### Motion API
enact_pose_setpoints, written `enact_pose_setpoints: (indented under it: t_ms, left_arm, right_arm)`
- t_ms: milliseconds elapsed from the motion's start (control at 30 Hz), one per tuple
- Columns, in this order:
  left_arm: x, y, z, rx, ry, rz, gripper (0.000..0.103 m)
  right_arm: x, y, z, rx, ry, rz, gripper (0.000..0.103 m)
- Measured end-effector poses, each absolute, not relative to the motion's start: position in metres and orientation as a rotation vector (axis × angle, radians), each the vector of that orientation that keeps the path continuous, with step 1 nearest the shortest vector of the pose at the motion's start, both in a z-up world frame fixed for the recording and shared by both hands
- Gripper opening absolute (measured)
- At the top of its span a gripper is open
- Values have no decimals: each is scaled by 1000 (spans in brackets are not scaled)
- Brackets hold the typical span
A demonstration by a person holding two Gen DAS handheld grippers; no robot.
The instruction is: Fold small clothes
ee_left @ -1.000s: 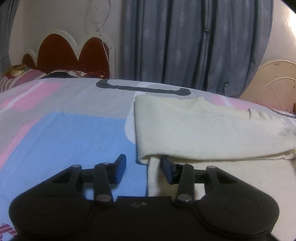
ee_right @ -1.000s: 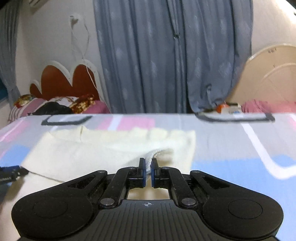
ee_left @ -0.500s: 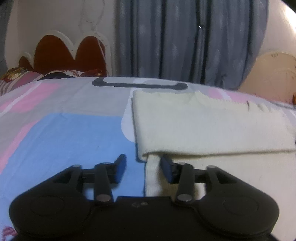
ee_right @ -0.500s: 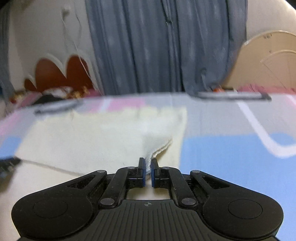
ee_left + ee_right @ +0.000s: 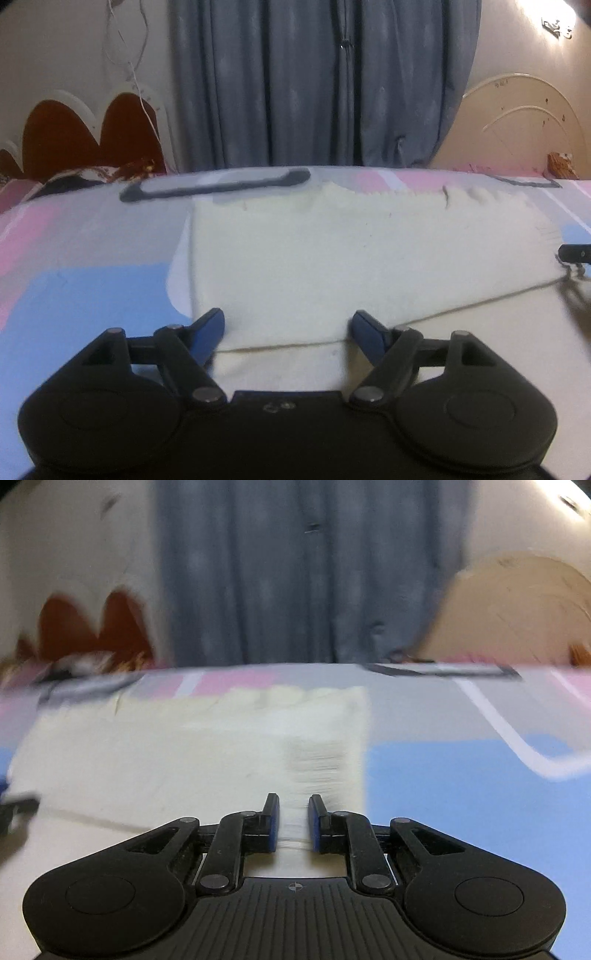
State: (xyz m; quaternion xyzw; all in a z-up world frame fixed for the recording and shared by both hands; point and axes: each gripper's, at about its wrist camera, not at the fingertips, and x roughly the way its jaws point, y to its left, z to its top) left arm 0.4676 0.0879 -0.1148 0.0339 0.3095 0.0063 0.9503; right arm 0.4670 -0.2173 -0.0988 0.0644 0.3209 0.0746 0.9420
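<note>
A cream knitted garment (image 5: 369,251) lies flat on the bed, its far part folded toward me over the near part. In the left wrist view my left gripper (image 5: 288,326) hovers over the fold's near left corner. Its jaws are wide and still opening, with cloth below them and nothing pinched. In the blurred right wrist view my right gripper (image 5: 293,814) is at the garment's (image 5: 184,753) right edge. Its jaws are opening with a narrow gap; cloth shows between the pads but they are off it. The right gripper's fingertip (image 5: 574,253) shows at the left view's right edge.
The bedsheet (image 5: 92,295) has blue, pink and grey patches. Beyond the bed hang grey-blue curtains (image 5: 314,81). A red and white headboard (image 5: 92,136) with pillows is at the back left, and a cream rounded board (image 5: 517,125) at the back right.
The left jaws have spread much wider and shifted right over the folded layer. The right jaws, shut on a raised cloth corner before, have parted, and that corner now lies flat.
</note>
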Motion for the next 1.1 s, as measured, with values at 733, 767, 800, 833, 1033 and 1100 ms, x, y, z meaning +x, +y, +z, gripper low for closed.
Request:
enact_pose_setpoints:
  t_ms: [733, 767, 800, 833, 1033, 1100]
  left_arm:
    - [562, 61, -111, 54, 609, -112, 79]
    - [566, 61, -118, 76, 635, -97, 82]
    - [563, 69, -124, 75, 652, -75, 83]
    - [558, 81, -125, 46, 642, -73, 83]
    - [517, 111, -121, 123, 605, 52, 81]
    - [502, 98, -110, 134, 550, 64, 75]
  right_arm:
    - [547, -108, -101, 134, 638, 484, 15]
    - [552, -101, -105, 114, 661, 487, 15]
    - [553, -101, -111, 93, 668, 476, 15]
    - [552, -108, -112, 97, 663, 483, 15]
    - [531, -206, -112, 40, 628, 219, 15]
    - [532, -225, -106, 88, 635, 190, 15]
